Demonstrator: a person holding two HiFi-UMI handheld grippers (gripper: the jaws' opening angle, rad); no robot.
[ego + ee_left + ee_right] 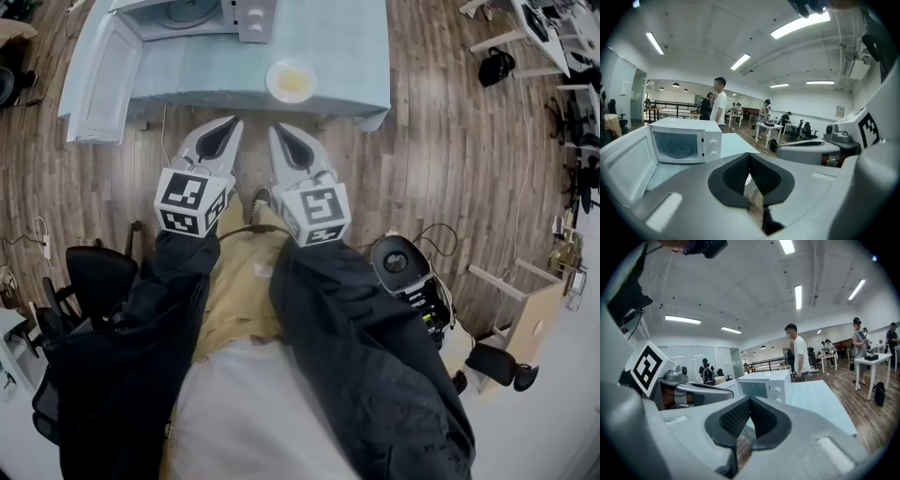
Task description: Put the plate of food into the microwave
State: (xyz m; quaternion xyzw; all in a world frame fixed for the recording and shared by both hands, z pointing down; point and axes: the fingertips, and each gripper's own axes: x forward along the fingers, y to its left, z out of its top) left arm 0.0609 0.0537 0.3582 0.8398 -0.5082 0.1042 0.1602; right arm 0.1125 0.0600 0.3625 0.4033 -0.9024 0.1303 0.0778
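Nearest me, my grey left gripper [231, 124] and grey right gripper [276, 131] were both clenched on nothing, short of the pale-blue table [347, 47]. I judged they should spread before flanking the round white plate of yellowish food [292, 80] at its near edge. Beyond, the white microwave [253, 19] stood open and cut off by the frame; the food's kind was unclear.

The desk [347, 47], draped in a pale blue-green cloth, stands on a wooden plank floor [441, 141]. A white microwave [192, 14] sits at its far left (its door [101, 75] swung wide open). A plate of food [292, 80] lies near the front edge, apart from the microwave.
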